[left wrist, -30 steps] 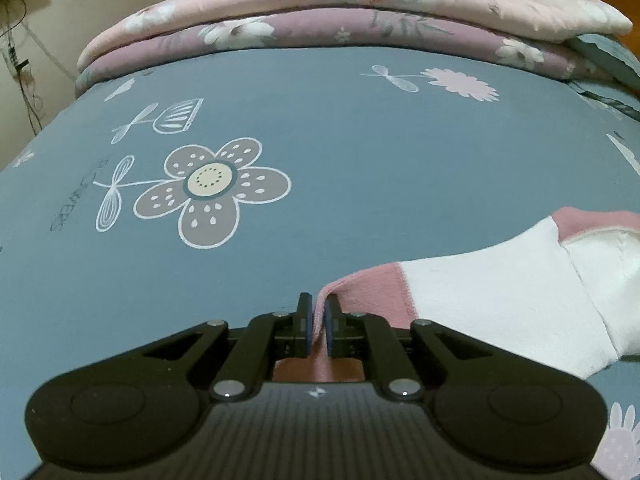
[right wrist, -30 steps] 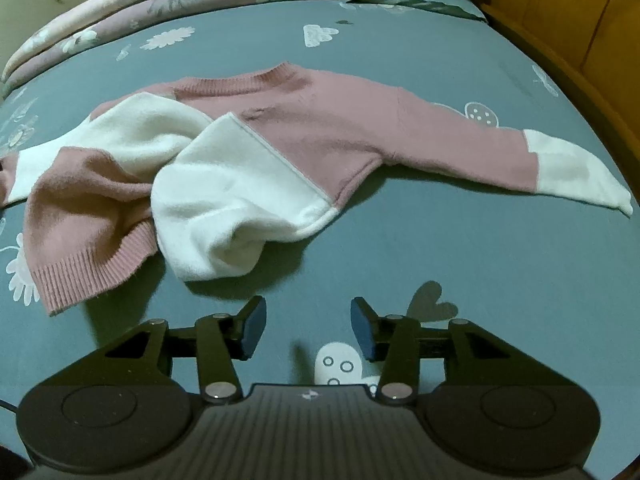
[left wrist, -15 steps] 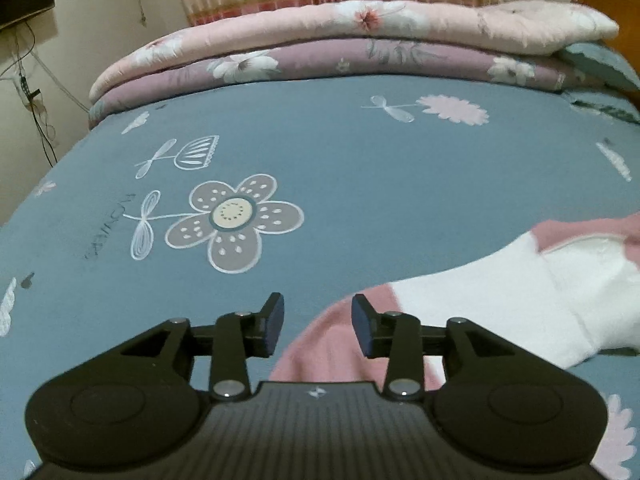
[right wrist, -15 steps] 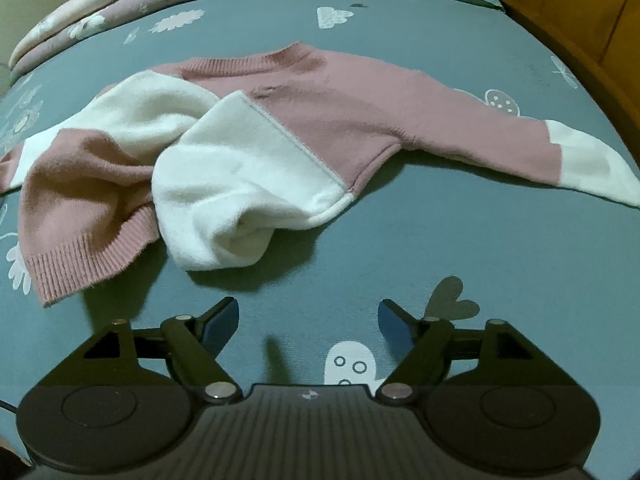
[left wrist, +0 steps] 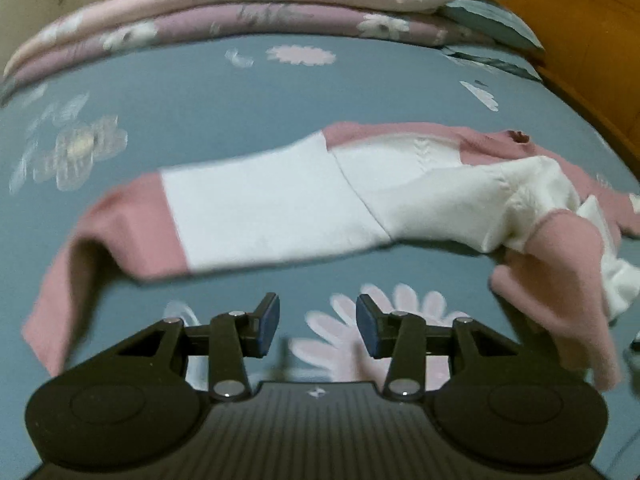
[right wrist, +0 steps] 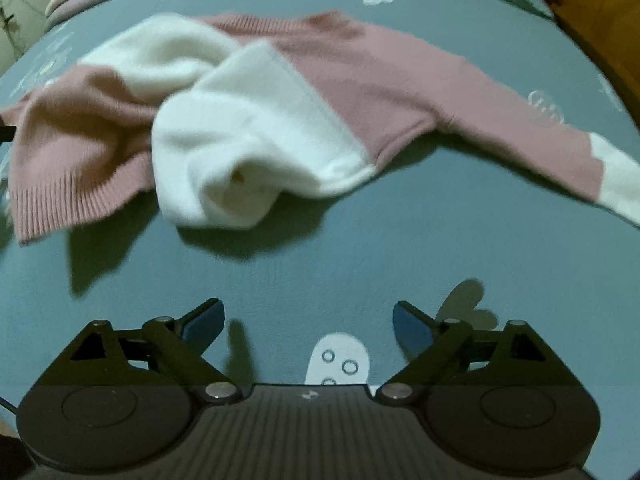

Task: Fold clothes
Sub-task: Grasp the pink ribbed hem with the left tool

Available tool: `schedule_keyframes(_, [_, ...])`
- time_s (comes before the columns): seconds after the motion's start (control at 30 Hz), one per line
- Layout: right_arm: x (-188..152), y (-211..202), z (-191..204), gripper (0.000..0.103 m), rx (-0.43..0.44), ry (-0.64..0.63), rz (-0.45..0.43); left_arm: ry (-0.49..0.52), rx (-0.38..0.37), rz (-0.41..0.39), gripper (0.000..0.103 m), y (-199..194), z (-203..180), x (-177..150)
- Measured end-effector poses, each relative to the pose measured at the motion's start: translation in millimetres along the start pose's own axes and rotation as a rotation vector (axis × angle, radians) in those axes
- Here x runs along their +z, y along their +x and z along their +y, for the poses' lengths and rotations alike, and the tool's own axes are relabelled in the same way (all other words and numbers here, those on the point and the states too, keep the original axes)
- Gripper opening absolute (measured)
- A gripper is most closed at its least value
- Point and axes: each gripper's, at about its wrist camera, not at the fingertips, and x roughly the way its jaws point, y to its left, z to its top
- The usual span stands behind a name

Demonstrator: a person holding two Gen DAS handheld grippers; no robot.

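Lying crumpled mid-bed on the blue flowered sheet (right wrist: 360,264), pink-and-white sweater (right wrist: 256,120); folded quilts (left wrist: 248,12) along far edge; wooden headboard (left wrist: 580,40) at right; left gripper (left wrist: 317,322), right gripper (right wrist: 308,320) both just opening, empty

I'm seeing a fuzzy knit sweater (right wrist: 256,120) in dusty-pink and white blocks, lying on a slate-blue cotton bedsheet (right wrist: 360,248) printed with white flowers; pink floral quilts (left wrist: 256,4) at twelve o'clock.

pink-and-white sweater (right wrist: 280,112) crumpled on bed, sleeves spread sideways
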Motion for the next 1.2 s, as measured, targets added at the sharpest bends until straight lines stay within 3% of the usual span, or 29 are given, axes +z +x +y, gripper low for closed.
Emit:
schedule_keyframes(0.07, [-4, 6, 0, 0.102, 0.011, -0.025, 0.011, -0.058, 0.019, -0.001, 0.043, -1, 3, -6])
schedule_keyframes(0.17, [-5, 10, 5, 0.103, 0.007, -0.067, 0.02, -0.11, 0.079, -0.003, 0.043, -9, 13, -18])
schedule_keyframes(0.47, [-6, 16, 14, 0.103, -0.041, -0.069, 0.026, -0.107, 0.342, -0.046, 0.042, -26, 75, -29])
schedule_keyframes(0.6, [0, 16, 17, 0.103, -0.055, -0.042, 0.05, -0.077, 0.426, -0.05, 0.036, -14, 98, -31])
schedule_keyframes(0.73, [5, 7, 15, 0.103, -0.029, 0.048, 0.045, -0.037, 0.406, -0.049, 0.037, -7, 112, -33])
schedule_keyframes(0.87, [11, -7, 19, 0.103, -0.022, 0.096, 0.006, -0.142, 0.257, -0.118, 0.039, -33, 139, -30])
schedule_keyframes(0.93, [16, -12, 24, 0.103, -0.044, 0.086, -0.007, -0.187, 0.224, -0.144, 0.039, -44, 156, -27])
schedule_keyframes(1.0, [17, -16, 28, 0.103, -0.061, 0.08, -0.024, -0.208, 0.234, -0.155, 0.038, -46, 175, -24])
schedule_keyframes(1.2, [29, -24, 32, 0.103, -0.078, 0.078, -0.056, -0.251, 0.258, -0.069, 0.037, -7, 211, -28])
